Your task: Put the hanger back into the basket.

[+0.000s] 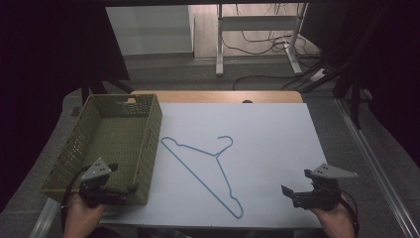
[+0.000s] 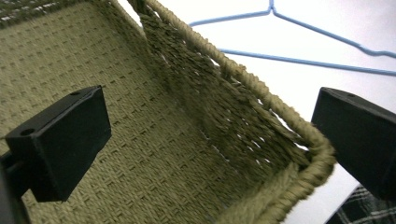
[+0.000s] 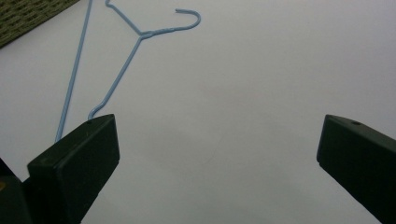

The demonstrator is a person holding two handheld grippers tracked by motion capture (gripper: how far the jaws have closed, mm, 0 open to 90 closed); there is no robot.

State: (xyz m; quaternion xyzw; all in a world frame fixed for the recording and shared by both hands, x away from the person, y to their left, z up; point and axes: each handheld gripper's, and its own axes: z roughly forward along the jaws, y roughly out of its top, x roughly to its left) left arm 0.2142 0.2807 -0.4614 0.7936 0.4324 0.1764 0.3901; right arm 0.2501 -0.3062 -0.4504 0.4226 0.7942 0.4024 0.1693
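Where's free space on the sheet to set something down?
Widest bare patch: right of the blue hanger, out to the white sheet edge, ahead of the right gripper. Crowded left: woven basket with left gripper at its near corner.

Blue wire hanger (image 1: 208, 166) flat on white sheet, beside empty woven basket (image 1: 148, 144).

Hanger (image 3: 135, 37) lower end hidden behind jaw; basket (image 2: 154, 140) cut off by edges
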